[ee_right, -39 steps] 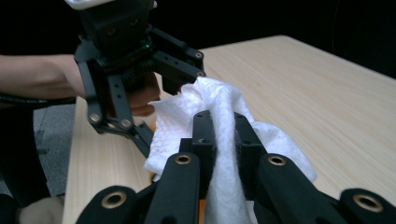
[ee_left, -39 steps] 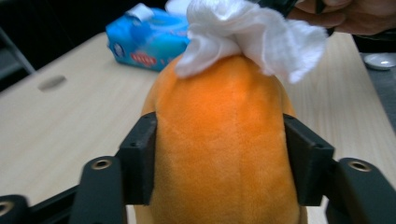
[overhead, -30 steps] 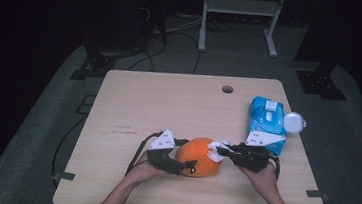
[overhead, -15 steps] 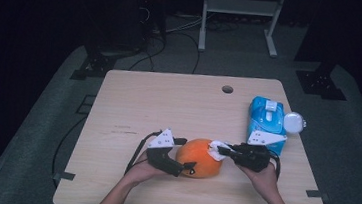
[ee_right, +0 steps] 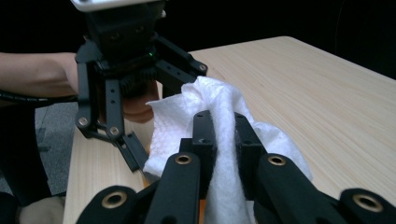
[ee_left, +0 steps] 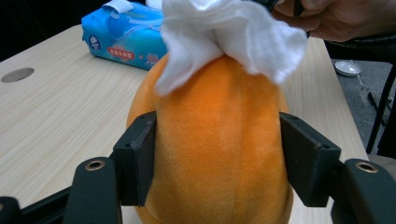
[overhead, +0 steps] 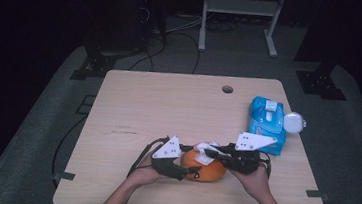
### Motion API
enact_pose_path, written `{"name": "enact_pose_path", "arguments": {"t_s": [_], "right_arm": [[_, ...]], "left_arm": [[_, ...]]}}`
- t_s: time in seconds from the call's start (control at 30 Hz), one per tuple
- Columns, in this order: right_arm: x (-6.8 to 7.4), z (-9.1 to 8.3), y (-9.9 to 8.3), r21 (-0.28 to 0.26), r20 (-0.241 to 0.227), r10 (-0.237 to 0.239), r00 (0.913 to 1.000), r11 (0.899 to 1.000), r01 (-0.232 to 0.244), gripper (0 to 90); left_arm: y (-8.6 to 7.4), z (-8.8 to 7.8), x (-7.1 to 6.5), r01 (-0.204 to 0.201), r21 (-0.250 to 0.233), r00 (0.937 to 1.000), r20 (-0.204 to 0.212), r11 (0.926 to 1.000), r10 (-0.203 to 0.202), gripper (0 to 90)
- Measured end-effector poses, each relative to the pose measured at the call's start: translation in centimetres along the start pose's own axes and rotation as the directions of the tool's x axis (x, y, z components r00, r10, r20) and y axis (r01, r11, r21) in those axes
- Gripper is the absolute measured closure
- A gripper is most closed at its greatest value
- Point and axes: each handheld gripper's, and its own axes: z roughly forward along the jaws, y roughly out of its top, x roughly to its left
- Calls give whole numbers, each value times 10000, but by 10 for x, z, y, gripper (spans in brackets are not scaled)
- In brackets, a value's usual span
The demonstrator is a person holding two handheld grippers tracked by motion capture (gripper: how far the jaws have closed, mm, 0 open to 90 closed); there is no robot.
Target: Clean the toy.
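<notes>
An orange plush toy lies near the table's front edge. My left gripper comes at it from the left. In the left gripper view its jaws have just been closing, and both pads now press the plush on either side. A crumpled white tissue sits on top of the plush. My right gripper reaches in from the right and is shut on that tissue, pinched between its two fingers.
A blue pack of wet wipes lies at the table's right edge, with a small white round object beside it. A cable hole marks the far side of the wooden table. A metal stand is on the floor behind.
The left gripper's jaws spread wider around the plush, then came in against its sides. The right hand shifted slightly with the tissue. The plush stays where it was.
</notes>
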Motion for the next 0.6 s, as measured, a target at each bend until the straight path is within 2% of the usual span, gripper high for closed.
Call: {"name": "enact_pose_path", "arguments": {"t_s": [0.07, 0.13, 0.2, 0.27, 0.33, 0.4, 0.5, 0.6], "right_arm": [[-8, -4, -7, 58, 157, 238, 9996, 9997, -239, 820], [-14, -8, -12, 41, 334, 529, 9980, 9986, -530, 820], [-18, -12, -13, 59, 532, 611, 9967, 9981, -615, 820], [-18, -13, -13, 60, 553, 603, 9966, 9981, -607, 821], [-15, -11, -11, 54, 611, 499, 9969, 9987, -503, 820], [-9, -8, -7, 3, 509, 324, 9982, 9995, -325, 820], [4, 0, -1, -44, 157, 16, 9999, 10000, -15, 820], [16, 11, 3, 217, -39, -494, 9988, 9985, 495, 820]], "left_arm": [[-2, 0, 3, 310, -21, 9995, -78, 9995, -310, 295], [-2, 2, 7, 795, -127, 9965, -249, 9968, -798, 197], [-3, 4, 8, 1111, -144, 9932, -336, 9937, -1115, 126], [-4, 3, 10, 1283, -151, 9915, -187, 9916, -1286, 161], [-3, 2, 8, 998, -98, 9947, -218, 9950, -1000, 254], [-2, 2, 5, 736, -139, 9960, -495, 9972, -742, 318], [1, 5, 1, 589, -239, 9963, -611, 9980, -602, 343], [6, 7, -8, 105, -56, 9977, -665, 9999, -109, 347]]}}
